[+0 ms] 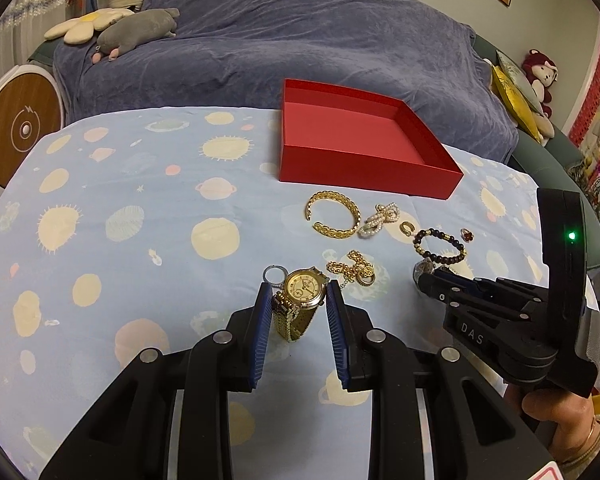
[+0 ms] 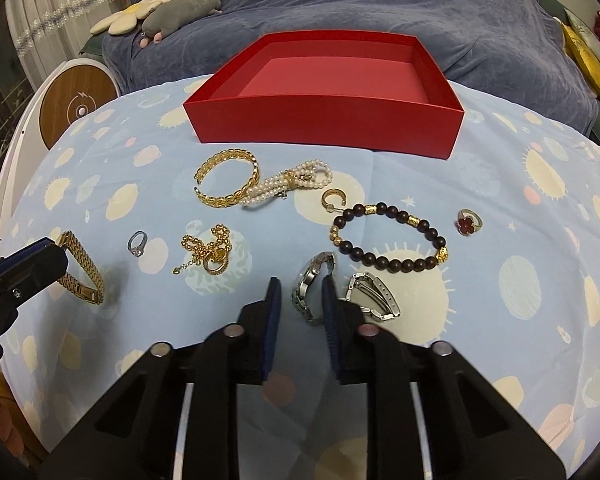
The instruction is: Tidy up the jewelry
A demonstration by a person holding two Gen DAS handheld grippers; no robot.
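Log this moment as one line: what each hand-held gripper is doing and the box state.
left hand-held gripper: open, straddling gold watch | right hand-held gripper: open, straddling silver watch | red box: empty

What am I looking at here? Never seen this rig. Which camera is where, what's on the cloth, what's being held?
No robot: a person holds two handheld grippers, each with a fisheye camera looking along its fingers. In the left view, the left gripper straddles a gold watch, jaws apart. In the right view, the right gripper straddles a silver watch, also not clamped. On the patterned cloth lie a gold bangle, pearl piece, bead bracelet, rings and a chain. The red box shows nothing inside.
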